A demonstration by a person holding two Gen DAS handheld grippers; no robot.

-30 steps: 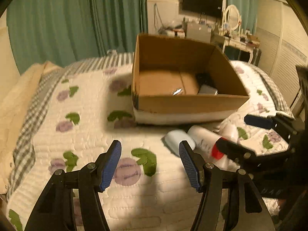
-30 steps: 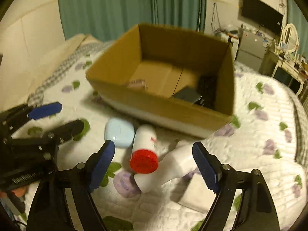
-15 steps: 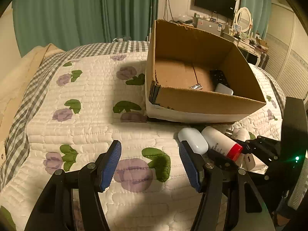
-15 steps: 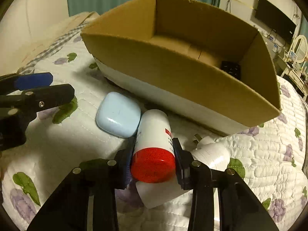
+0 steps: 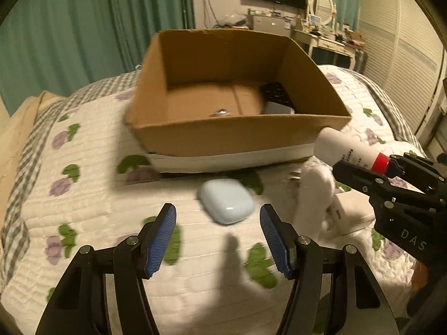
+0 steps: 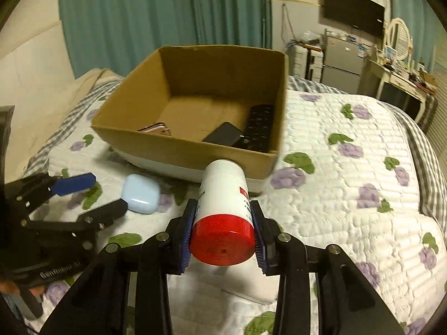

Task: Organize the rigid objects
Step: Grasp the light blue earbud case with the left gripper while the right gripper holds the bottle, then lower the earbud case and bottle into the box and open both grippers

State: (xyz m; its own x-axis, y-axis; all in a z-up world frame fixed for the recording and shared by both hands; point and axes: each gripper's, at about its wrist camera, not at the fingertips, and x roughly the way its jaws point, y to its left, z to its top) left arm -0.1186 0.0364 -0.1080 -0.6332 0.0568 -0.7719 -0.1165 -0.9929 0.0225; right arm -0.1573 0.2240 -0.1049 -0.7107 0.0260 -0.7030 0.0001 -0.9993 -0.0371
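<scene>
My right gripper (image 6: 222, 240) is shut on a white bottle with a red cap (image 6: 222, 209) and holds it lifted above the quilt, just in front of the cardboard box (image 6: 173, 148). The bottle also shows in the left wrist view (image 5: 346, 150). My left gripper (image 5: 218, 240) is open and empty, with a pale blue case (image 5: 225, 204) lying on the quilt just ahead between its fingers; the case also shows in the right wrist view (image 6: 140, 193). The box (image 5: 237, 136) holds a dark remote (image 6: 258, 131), a dark flat device (image 6: 222, 136) and a small metallic item (image 5: 220, 113).
A white bottle (image 5: 314, 192) and a white flat box (image 5: 353, 212) lie on the quilt at the right. The quilted bed (image 6: 349, 195) extends right of the box. Green curtains, a dresser and a TV stand beyond the bed.
My right gripper closed on the red-capped bottle and lifted it off the quilt toward the box. My left gripper moved right, in line with the blue case.
</scene>
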